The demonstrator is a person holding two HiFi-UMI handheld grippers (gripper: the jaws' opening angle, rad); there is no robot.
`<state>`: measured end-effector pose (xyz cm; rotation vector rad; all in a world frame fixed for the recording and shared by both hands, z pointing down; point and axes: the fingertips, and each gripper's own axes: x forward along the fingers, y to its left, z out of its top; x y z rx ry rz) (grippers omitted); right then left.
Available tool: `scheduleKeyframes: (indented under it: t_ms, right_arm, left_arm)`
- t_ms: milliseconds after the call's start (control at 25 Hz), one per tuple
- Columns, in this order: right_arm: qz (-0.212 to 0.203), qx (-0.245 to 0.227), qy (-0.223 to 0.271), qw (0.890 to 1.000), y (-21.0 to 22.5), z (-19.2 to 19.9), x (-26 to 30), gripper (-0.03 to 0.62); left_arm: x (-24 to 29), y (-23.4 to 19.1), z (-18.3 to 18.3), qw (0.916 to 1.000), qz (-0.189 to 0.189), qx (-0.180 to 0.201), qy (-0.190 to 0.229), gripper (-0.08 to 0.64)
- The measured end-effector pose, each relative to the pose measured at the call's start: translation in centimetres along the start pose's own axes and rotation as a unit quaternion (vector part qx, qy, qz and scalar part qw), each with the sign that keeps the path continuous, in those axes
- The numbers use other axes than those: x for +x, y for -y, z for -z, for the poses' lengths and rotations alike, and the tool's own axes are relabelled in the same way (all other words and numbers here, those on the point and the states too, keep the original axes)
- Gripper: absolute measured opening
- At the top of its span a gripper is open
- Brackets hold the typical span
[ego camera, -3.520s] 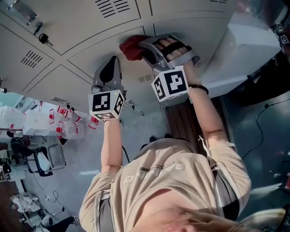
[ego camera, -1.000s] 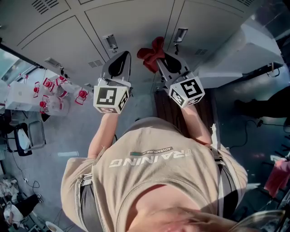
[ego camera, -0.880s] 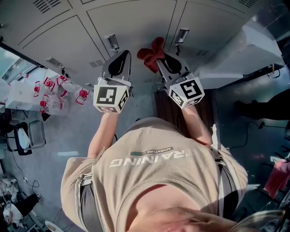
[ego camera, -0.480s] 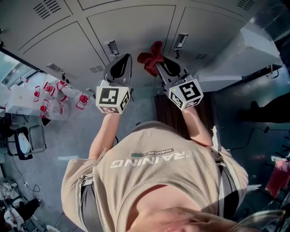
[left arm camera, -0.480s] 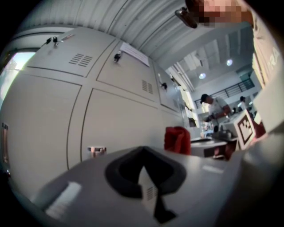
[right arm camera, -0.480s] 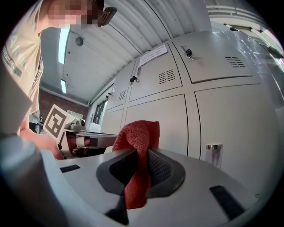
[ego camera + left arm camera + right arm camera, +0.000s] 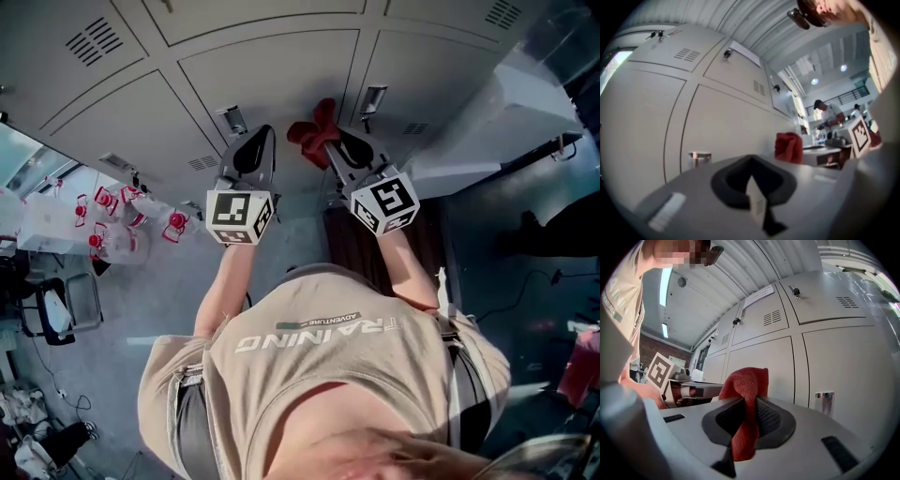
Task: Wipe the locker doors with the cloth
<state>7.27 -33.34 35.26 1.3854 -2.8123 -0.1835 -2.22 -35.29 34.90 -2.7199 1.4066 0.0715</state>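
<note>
Cloth (image 7: 744, 394), red and nubby like terry, is pinched in our right gripper (image 7: 746, 425). Its fingers are closed on a fold, with 1 tuft standing above them and a tail hanging below. In the head view it sits close to the locker doors (image 7: 272, 70), just beside a latch (image 7: 372, 97); whether it touches the metal we cannot tell. We judge it light, soft and floppy, so it will fold rather than push. A hold nearer the bunched middle would leave a firmer pad to press flat. Our left gripper (image 7: 752, 190) hangs beside, fingers together on nothing.
</note>
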Motion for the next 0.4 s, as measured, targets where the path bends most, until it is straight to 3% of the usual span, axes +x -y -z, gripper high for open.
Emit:
scheduleKeyframes:
  t_ms: [400]
  right_arm:
    - [0.014,0.018,-0.002,1.0,1.6,1.0,0.1,0.037]
  left_arm:
    - [1.0,-0.3,2.0,0.9996,-0.016,-0.021,-0.012,0.005]
